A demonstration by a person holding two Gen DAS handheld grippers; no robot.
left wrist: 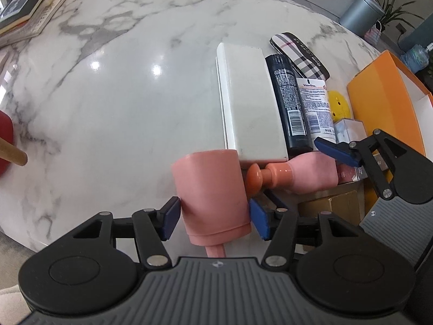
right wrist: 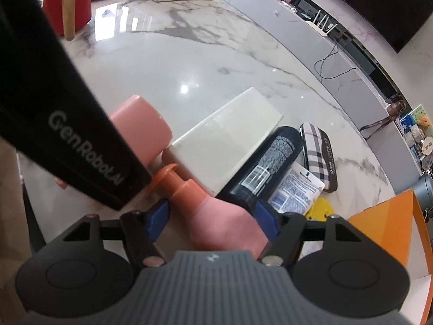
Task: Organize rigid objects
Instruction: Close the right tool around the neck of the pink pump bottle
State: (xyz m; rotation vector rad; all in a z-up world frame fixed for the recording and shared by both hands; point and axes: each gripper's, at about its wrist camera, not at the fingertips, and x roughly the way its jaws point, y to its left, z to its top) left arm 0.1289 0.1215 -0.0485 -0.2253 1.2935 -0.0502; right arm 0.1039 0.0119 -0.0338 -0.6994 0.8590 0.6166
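Left claw [left wrist: 213, 218] clamped on pink cup [left wrist: 209, 197], right claw [right wrist: 212, 220] released astride pink pump bottle [right wrist: 224, 219], both on marble surface [left wrist: 121, 86].

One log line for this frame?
left gripper: around pink cup | right gripper: around pink bottle | both on marble table

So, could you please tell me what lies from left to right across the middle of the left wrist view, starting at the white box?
White box → black bottle → Vaseline tube → yellow disc → orange box.
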